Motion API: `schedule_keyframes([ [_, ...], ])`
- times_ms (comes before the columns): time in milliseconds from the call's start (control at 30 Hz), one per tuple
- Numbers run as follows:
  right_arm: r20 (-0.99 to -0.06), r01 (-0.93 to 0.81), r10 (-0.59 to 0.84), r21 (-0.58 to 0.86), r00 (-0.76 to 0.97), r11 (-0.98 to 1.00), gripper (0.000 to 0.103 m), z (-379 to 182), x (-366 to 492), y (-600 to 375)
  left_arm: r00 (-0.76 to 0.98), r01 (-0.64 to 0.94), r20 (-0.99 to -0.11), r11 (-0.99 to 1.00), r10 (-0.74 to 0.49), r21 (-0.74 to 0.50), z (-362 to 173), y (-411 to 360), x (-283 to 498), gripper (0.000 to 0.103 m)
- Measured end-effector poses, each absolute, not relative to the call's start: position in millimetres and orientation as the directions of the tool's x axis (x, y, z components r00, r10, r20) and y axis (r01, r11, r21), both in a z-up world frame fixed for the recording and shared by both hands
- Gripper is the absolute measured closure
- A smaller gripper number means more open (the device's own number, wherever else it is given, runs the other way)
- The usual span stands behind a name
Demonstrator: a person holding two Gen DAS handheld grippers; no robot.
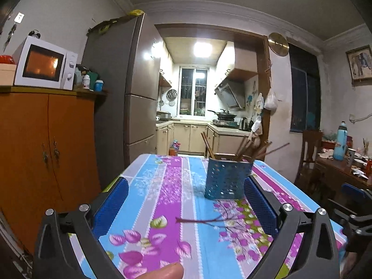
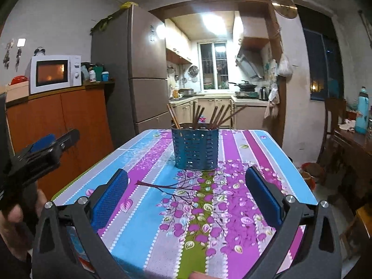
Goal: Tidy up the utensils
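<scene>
A blue perforated utensil holder stands upright on the table with its striped floral cloth, toward the far end, and it serves as the landmark here. Brown chopsticks stick up out of the holder, fanned and leaning in several directions. One single dark chopstick lies flat on the cloth just in front of the holder, apart from it, running roughly crosswise. The right gripper hovers in front of the holder with its blue-padded fingers spread wide and nothing between them; the loose chopstick lies between it and the holder. The left gripper sits in front and slightly left of the holder, fingers likewise spread wide and holding nothing
</scene>
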State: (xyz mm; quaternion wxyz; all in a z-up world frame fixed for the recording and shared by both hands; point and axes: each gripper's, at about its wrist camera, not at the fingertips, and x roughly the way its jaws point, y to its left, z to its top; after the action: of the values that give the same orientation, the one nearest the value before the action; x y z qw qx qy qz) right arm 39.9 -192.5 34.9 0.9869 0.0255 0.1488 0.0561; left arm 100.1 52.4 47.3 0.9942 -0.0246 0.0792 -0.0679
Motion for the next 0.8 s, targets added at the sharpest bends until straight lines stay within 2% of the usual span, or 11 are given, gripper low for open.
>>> schedule_keyframes([
  [200,-0.255,-0.074,0.086,0.054,0.963,0.996,0.006,35.0,22.8,-188.3,0.988,0.114,-0.094,0.992,-0.119,-0.052,42.7,51.0,72.3,0.005],
  [467,-0.158,-0.021,0.029,0.051,0.987,0.998,0.006,27.5,-11.1,-195.8,0.991,0.129,-0.041,0.992,-0.129,-0.004,32.8,40.8,38.1,0.005],
  [800,-0.161,-0.026,0.028,0.010,0.987,1.000,0.005,22.3,-34.8,-202.5,0.988,0.152,-0.039,0.987,-0.151,0.043,23.5,24.5,8.8,0.005],
])
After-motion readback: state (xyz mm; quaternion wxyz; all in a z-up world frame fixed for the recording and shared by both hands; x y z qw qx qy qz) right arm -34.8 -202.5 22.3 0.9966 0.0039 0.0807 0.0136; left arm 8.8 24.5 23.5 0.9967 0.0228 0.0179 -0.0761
